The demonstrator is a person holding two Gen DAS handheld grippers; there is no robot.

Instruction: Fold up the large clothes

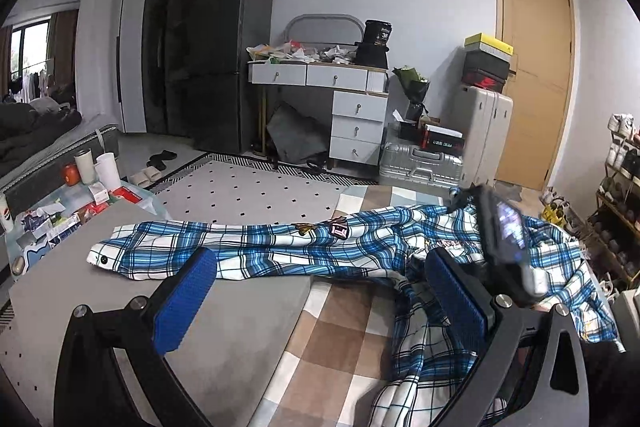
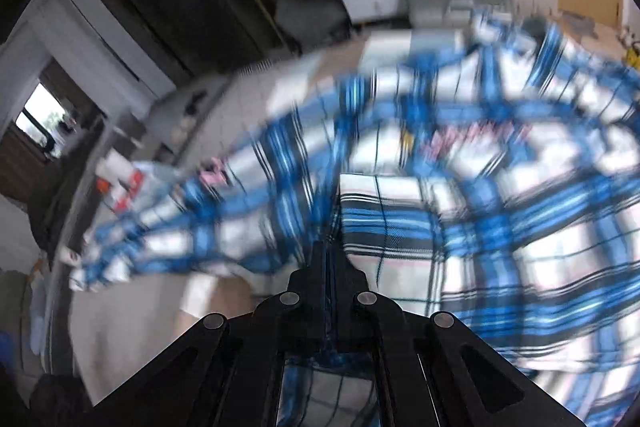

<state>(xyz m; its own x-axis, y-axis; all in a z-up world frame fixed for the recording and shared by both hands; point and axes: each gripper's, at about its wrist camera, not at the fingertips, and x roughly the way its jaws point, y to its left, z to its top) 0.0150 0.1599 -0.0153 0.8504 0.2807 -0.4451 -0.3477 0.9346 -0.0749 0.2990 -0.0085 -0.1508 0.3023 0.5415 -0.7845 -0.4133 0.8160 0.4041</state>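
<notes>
A blue and white plaid shirt (image 1: 280,251) lies spread on the bed, one sleeve stretched left over a grey mat (image 1: 80,291). My left gripper (image 1: 320,275) is open above the shirt, its blue pads (image 1: 188,299) wide apart and empty. The right gripper's body (image 1: 504,231) shows at the right over the shirt. In the right wrist view, which is blurred by motion, my right gripper (image 2: 330,251) is shut on a fold of the plaid shirt (image 2: 384,219) and holds it up.
A checked brown bedspread (image 1: 340,339) lies under the shirt. A cluttered low table (image 1: 60,215) with cups stands at the left. White drawers (image 1: 356,123), suitcases (image 1: 424,159), a dark fridge (image 1: 216,67) and a wooden door (image 1: 536,75) line the far wall. A shoe rack (image 1: 616,211) stands at the right.
</notes>
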